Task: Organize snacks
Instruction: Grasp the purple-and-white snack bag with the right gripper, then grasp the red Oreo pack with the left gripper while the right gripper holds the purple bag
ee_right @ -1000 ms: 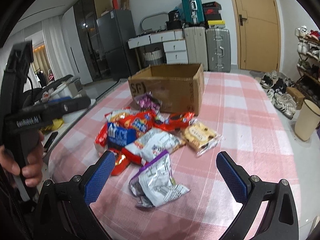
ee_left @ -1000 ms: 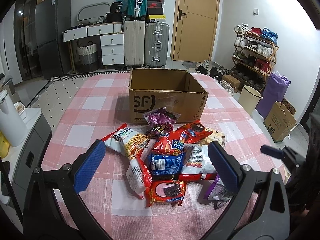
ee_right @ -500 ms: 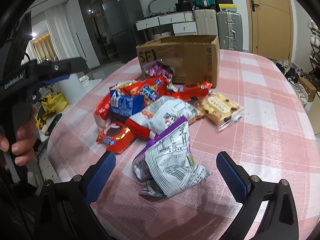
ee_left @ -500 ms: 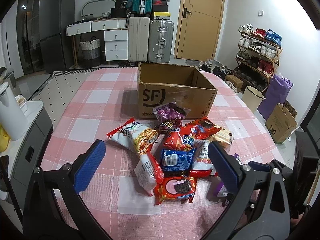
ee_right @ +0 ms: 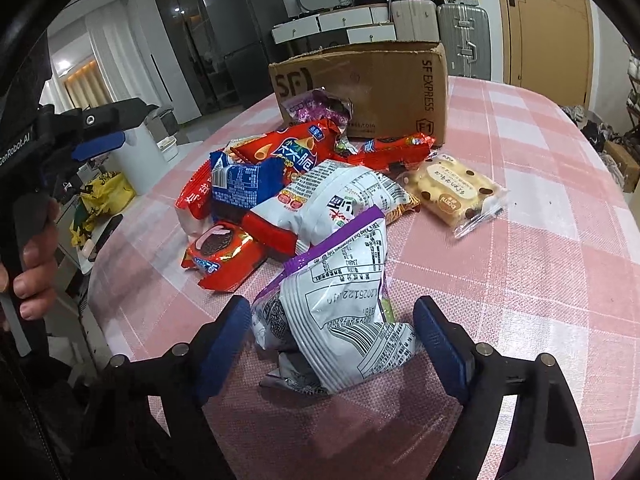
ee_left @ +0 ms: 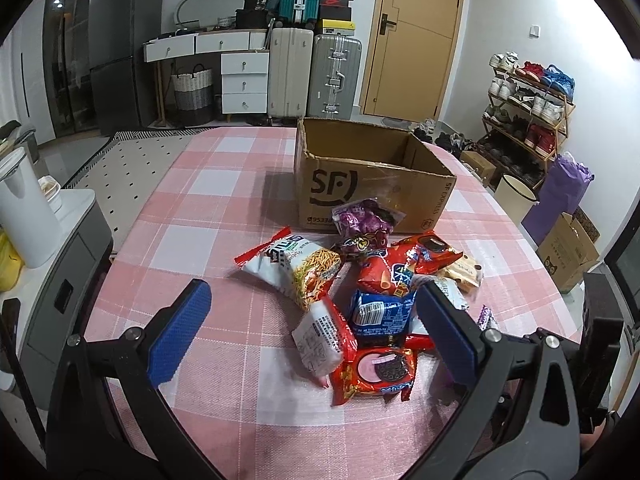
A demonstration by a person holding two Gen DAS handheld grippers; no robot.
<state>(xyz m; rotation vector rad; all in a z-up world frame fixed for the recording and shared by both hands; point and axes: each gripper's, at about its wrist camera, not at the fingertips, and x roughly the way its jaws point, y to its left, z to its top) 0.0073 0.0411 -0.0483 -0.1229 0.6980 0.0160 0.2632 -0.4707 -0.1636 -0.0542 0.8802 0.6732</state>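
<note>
A pile of snack packets (ee_left: 376, 292) lies on the pink checked tablecloth (ee_left: 208, 216) in front of an open cardboard box (ee_left: 360, 184). Nearest me in the right wrist view is a purple and white bag (ee_right: 340, 312). My right gripper (ee_right: 334, 344) is low over the cloth with that bag between its blue pads. Its jaws are closing and the pads sit at the bag's edges without squeezing it. My left gripper (ee_left: 316, 332) is open above the near side of the pile, over a white packet (ee_left: 320, 340) and a red cookie pack (ee_left: 376, 372), and holds nothing.
The box (ee_right: 380, 80) stands behind the pile. A biscuit pack (ee_right: 452, 192) lies apart to the right. A hand (ee_right: 36, 264) holds the left gripper at the table's left edge. A white kettle (ee_left: 24, 208) stands on a side cabinet; suitcases, drawers and a shoe rack line the walls.
My right gripper has come down to the purple and white bag and its jaws have narrowed around it. The left gripper has drifted a little left, so the pile now sits further right.
</note>
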